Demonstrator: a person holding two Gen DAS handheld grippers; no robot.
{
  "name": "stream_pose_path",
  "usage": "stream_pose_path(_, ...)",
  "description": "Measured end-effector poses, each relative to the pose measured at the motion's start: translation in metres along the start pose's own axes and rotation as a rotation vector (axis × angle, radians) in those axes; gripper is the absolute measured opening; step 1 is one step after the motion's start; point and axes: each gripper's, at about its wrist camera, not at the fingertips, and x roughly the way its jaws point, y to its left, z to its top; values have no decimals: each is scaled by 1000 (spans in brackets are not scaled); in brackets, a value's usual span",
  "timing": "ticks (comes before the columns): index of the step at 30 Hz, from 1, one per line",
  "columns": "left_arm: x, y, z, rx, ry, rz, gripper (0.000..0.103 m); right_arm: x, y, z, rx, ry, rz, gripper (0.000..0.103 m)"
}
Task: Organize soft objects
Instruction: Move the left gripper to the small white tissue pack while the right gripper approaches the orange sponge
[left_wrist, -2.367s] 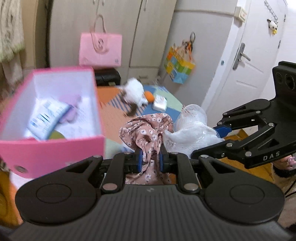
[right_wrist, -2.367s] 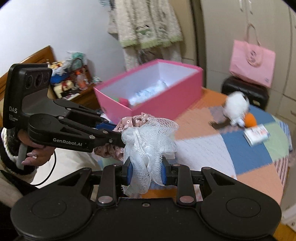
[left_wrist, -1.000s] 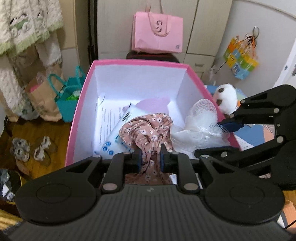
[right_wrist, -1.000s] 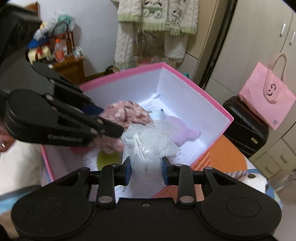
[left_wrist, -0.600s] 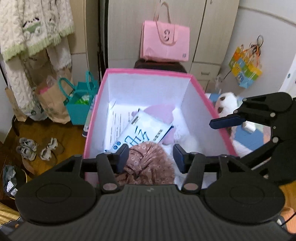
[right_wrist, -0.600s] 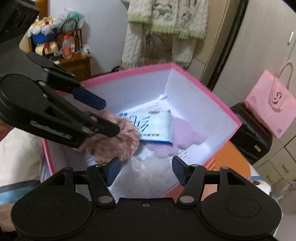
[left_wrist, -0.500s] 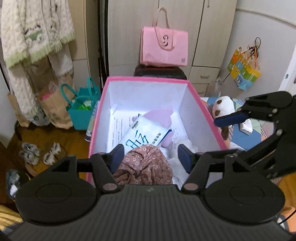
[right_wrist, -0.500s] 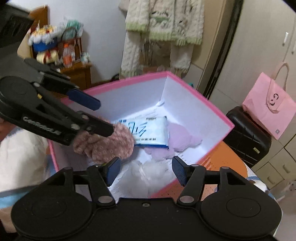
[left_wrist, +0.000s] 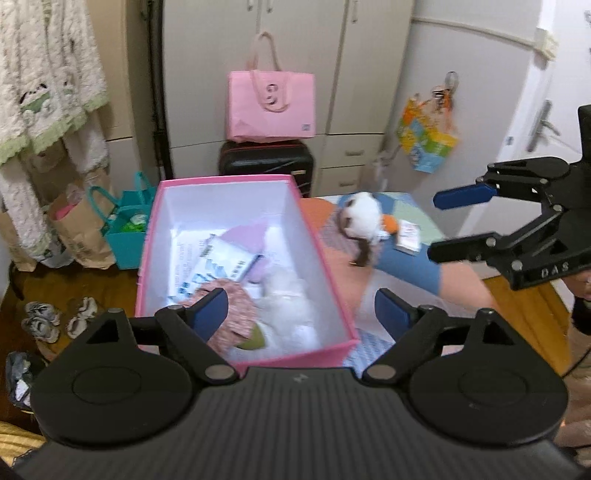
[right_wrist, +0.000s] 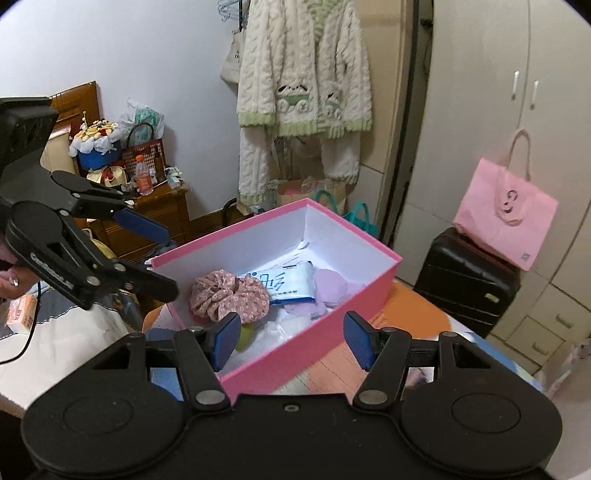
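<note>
A pink box stands open on the table. Inside lie a floral pink scrunchie, a white mesh pouf, a blue-and-white tissue pack and a lilac soft item. My left gripper is open and empty above the box's near end; it also shows in the right wrist view. My right gripper is open and empty above the box's near wall; it shows in the left wrist view over the table.
A white-and-brown plush toy and a small packet lie on the patchwork table right of the box. A black suitcase with a pink bag stands behind. Knit clothes hang on the wall.
Both grippers opened over the box and dropped the scrunchie and the mesh pouf into it. Since then both have drawn back and up, and their jaws have spread wider.
</note>
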Motion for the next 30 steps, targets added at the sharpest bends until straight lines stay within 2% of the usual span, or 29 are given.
stream_pose_path(8,-4,-46,-8,81,-1,-66,88,-53,-20,-35,51,-40,-100,67)
stream_pose_path(14,8,-80,-4,137,-5,-169,88,-72,-36,-65,90,-53,-131,68)
stream_pose_path(19,30,-110,-3,185,-38,-205,88,-77,-51,-86,100,-63,-150,69)
stream_pose_path(24,64,-135,-6,209,-38,-221,88,-77,-79,-98,143,-70,-138,69)
stream_pose_path(28,93,-148,-4,196,-34,-236,88,-68,-106,-106,158,-85,-118,69)
stream_pose_path(30,107,-153,-4,188,-59,-235,88,-61,-116,-110,151,-101,-112,69)
